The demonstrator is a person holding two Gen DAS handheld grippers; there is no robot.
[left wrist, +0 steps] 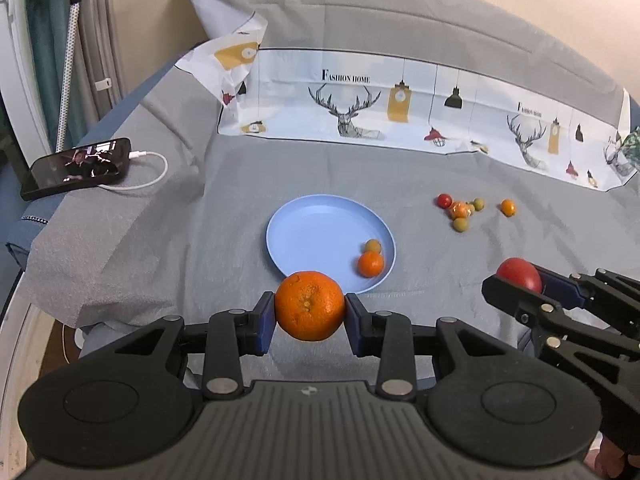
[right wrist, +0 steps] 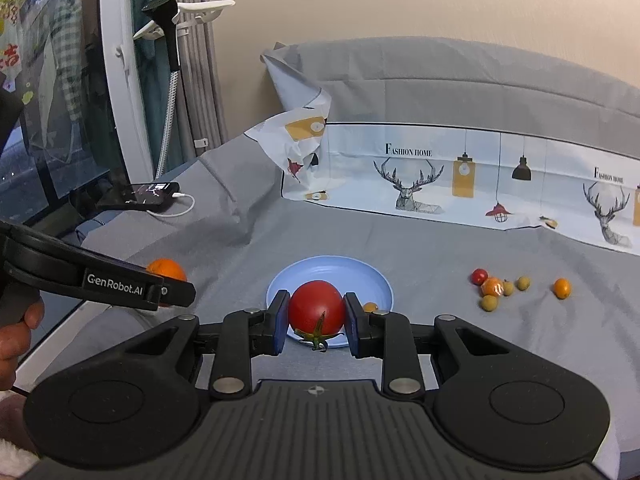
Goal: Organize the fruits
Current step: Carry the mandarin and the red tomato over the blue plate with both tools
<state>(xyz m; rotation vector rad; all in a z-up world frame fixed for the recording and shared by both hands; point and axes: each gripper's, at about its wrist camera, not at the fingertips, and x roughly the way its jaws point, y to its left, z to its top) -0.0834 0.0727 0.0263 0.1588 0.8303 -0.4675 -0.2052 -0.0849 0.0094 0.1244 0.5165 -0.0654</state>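
My left gripper is shut on a large orange, held just in front of the near rim of a light blue plate. On that plate lie a small orange and a green olive-like fruit. My right gripper is shut on a red tomato with its green stem down, above the near edge of the plate. In the left wrist view the right gripper shows at the right with the tomato. The left gripper's orange peeks out at the left.
A cluster of small fruits lies on the grey sheet right of the plate, with one small orange fruit apart. A phone on a white cable rests at the left edge. A printed cloth lines the back. A person's hand grips the left handle.
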